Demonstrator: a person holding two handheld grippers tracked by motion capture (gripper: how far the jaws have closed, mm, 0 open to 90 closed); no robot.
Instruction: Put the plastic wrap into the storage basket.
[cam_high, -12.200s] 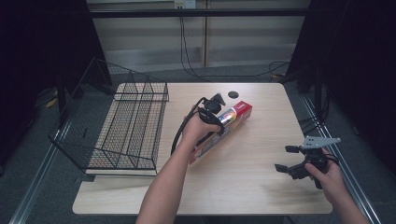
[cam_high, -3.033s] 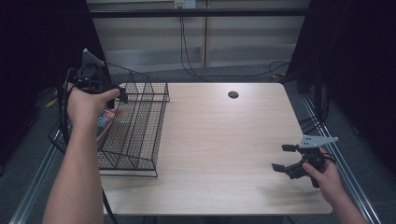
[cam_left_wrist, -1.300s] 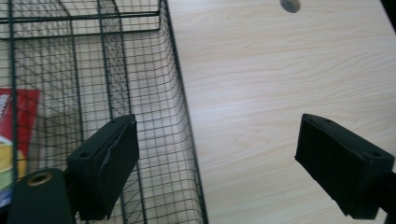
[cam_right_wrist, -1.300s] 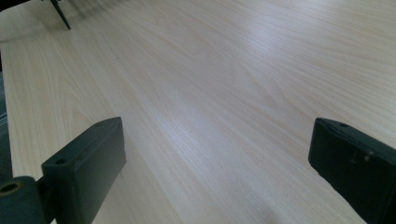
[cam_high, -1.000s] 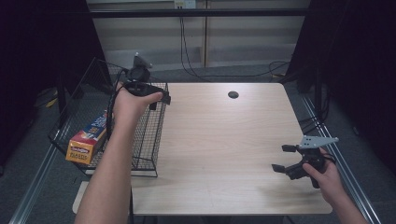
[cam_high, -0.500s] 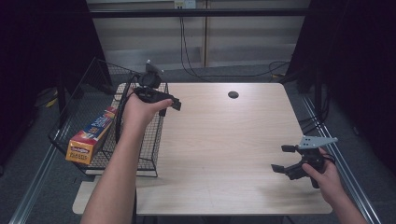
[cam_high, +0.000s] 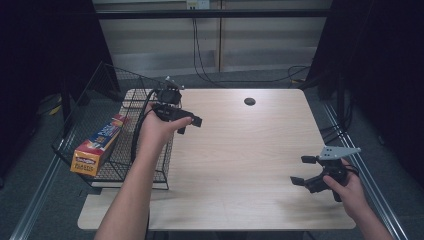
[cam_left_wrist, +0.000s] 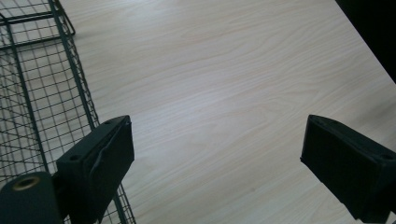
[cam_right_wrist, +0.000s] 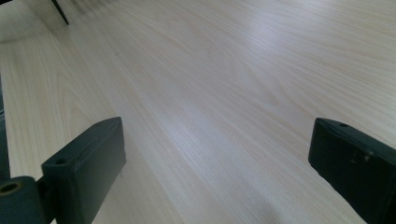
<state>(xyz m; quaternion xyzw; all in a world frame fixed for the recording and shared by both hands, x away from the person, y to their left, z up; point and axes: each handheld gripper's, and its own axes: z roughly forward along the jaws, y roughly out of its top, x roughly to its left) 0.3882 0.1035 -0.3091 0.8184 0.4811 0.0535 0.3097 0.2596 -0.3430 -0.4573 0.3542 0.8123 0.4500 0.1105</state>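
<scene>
Jaws on the left gripper (cam_high: 186, 122) have just been opening and stand wide apart with nothing between them, and the right gripper (cam_high: 305, 171), low at the right of the high view, is spread wide and empty too. High view has the long orange and blue cardboard box (cam_high: 97, 146) lying in the black wire mesh basket (cam_high: 107, 90) at frame left; the print on it is too small to read. Left gripper view catches just the basket's edge (cam_left_wrist: 28, 93) at its left, over the pale wooden table (cam_left_wrist: 224, 93). Right gripper view gets bare wood grain (cam_right_wrist: 210, 84). A small dark round spot (cam_high: 249, 101) sits upper middle of the tabletop.
</scene>
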